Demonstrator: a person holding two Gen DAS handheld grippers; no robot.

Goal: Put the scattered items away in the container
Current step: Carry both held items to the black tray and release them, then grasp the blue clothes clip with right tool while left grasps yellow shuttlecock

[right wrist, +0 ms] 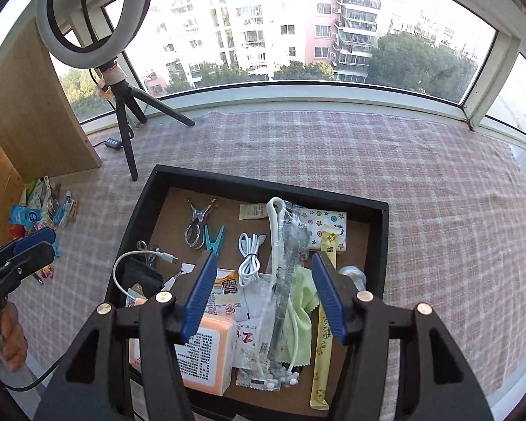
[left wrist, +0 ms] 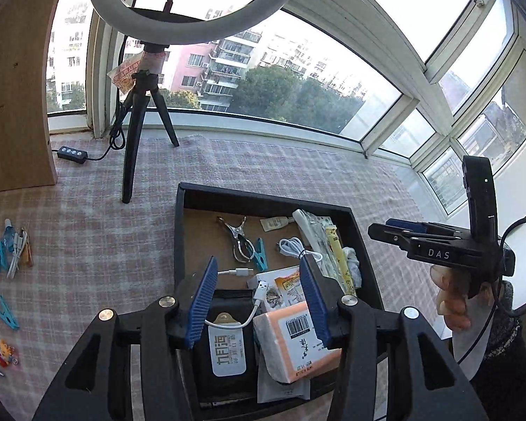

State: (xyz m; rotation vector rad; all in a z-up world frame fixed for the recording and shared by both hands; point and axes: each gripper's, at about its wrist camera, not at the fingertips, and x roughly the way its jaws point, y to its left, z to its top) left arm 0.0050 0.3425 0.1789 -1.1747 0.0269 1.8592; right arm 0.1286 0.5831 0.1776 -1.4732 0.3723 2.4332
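Black tray (right wrist: 378, 245) filled, fingers (right wrist: 328, 301) apart — empty

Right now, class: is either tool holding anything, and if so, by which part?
Nothing is held. The left tool and right tool both hang open over the tray.
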